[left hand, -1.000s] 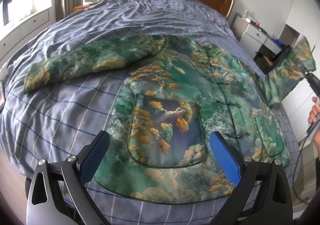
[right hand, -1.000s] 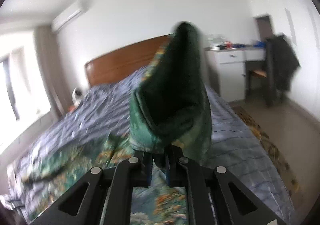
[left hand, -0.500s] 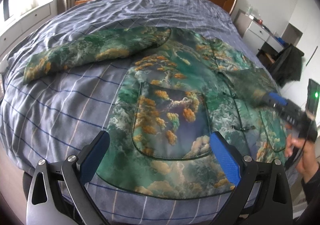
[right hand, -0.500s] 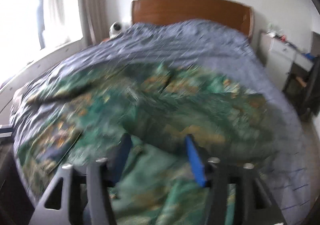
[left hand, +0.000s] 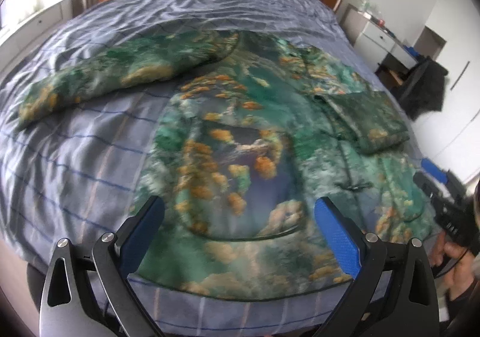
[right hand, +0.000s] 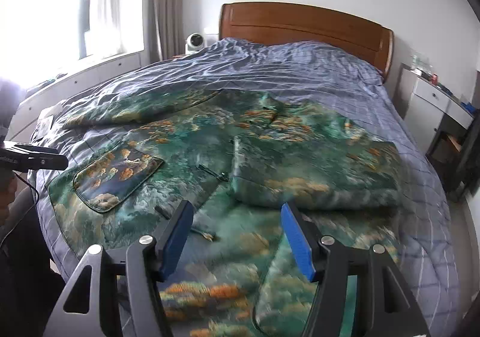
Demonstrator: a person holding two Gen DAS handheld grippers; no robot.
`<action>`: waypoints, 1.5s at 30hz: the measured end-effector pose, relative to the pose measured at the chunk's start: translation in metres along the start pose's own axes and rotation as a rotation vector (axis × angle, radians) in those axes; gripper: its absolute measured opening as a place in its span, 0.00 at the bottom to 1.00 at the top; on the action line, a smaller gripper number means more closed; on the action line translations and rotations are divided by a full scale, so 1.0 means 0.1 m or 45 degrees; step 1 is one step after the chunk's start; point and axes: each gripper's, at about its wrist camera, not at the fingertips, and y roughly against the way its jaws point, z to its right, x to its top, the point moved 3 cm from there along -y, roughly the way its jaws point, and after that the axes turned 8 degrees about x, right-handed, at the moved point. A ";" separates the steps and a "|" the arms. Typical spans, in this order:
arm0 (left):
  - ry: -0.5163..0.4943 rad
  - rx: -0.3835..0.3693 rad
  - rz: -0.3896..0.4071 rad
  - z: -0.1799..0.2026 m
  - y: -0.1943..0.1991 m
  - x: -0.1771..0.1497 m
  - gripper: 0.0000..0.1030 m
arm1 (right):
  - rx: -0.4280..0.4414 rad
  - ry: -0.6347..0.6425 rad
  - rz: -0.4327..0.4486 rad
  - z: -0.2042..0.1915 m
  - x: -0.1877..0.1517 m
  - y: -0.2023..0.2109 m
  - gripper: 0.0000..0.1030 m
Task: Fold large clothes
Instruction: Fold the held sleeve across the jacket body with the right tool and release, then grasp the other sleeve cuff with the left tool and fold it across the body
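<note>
Loosely spread, padded satiny jacket [right hand: 210,157], blocky folded sleeve [right hand: 315,175], checked quilt [right hand: 300,73].

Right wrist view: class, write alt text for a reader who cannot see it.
A green landscape-print jacket lies front-up on a blue checked bed, one sleeve folded across its body. The open right gripper hovers over the hem, empty.

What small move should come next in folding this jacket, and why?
Probably bring the left gripper to the outstretched sleeve and fold it in: the other sleeve already lies across the jacket, and the right gripper has just been opening, empty.
</note>
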 end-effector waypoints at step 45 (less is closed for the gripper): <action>-0.279 -0.092 -0.160 1.82 -2.19 1.90 0.05 | -0.181 -0.259 0.056 1.14 -0.02 0.40 0.62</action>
